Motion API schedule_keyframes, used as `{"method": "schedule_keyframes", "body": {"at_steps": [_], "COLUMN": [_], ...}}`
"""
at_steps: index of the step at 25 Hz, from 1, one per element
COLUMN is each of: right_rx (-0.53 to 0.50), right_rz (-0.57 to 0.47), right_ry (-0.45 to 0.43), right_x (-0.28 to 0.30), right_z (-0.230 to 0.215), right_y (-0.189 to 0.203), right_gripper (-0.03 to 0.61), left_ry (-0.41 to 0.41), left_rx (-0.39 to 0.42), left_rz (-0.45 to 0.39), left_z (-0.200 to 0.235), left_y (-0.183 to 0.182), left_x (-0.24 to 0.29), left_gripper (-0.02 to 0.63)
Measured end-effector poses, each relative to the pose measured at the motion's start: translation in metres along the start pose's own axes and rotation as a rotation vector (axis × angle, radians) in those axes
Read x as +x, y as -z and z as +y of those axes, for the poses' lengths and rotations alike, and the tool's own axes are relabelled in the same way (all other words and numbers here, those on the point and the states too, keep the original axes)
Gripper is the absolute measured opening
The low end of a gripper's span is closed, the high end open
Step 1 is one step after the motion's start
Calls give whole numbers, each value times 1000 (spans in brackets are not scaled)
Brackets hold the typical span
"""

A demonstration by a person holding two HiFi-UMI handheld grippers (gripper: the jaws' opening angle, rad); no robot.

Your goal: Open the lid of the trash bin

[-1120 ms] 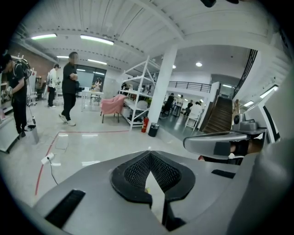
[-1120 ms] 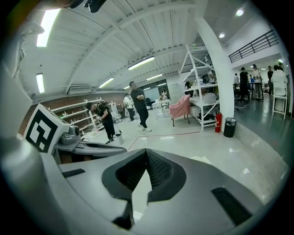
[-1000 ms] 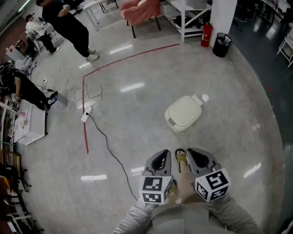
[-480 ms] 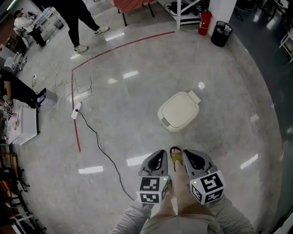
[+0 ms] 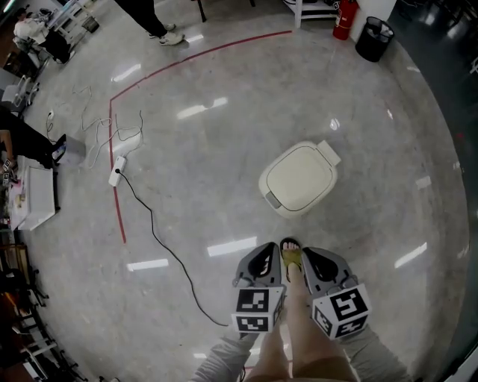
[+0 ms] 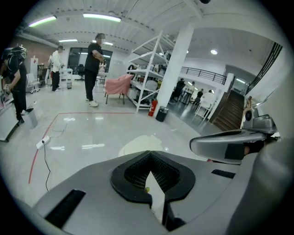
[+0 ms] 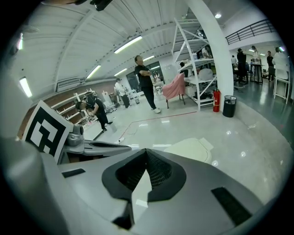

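Note:
The trash bin [image 5: 299, 179] is a low cream bin on the polished floor, and its lid lies flat and closed. It stands ahead of both grippers, well apart from them. My left gripper [image 5: 261, 255] and right gripper [image 5: 318, 258] are held side by side near the bottom of the head view, both shut with nothing between the jaws. The left gripper view has the bin [image 6: 138, 146] just beyond the shut left gripper [image 6: 149, 153]. From the right gripper view the bin [image 7: 189, 148] lies past the shut right gripper [image 7: 147, 151], slightly to the right.
A sandalled foot [image 5: 292, 257] shows between the grippers. A red tape line [image 5: 113, 186] and a power strip with a black cable [image 5: 117, 172] cross the floor at left. A black waste bin [image 5: 374, 37] and fire extinguisher [image 5: 344, 18] stand far back. People stand at the upper left.
The head view has swung toward the bin, which now sits a little larger and closer ahead. Both grippers stay shut and low in the view.

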State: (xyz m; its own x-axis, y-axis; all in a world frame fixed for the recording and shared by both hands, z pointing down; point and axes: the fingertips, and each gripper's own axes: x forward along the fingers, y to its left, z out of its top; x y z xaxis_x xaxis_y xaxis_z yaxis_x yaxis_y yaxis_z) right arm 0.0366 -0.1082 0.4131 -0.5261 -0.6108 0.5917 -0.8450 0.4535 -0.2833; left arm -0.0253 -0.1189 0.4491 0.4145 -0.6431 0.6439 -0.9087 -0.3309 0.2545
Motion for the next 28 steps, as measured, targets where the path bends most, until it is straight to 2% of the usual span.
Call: {"method": "schedule_keyframes", "body": {"at_steps": [12,17,24,28], "right_rx": [24,39,65,80], "right_rz": [46,66,93,99], "right_ry": [18,29,42,50], "right_x": [80,108,124,130], "right_z": [-51,-68,-85,-91], "right_y": [50,72,100,104], "right_gripper": [-5,-5,-5,-5], "left_ry": [-32,-27,-33,-31], "left_rx": [-18,3,-41,-28], "left_rz": [88,106,126,154], "left_z": [49,61,70,76], "left_y": [65,78,89,96], "left_x": [102,140,179,198], "left_gripper": [5,5,5,5]}}
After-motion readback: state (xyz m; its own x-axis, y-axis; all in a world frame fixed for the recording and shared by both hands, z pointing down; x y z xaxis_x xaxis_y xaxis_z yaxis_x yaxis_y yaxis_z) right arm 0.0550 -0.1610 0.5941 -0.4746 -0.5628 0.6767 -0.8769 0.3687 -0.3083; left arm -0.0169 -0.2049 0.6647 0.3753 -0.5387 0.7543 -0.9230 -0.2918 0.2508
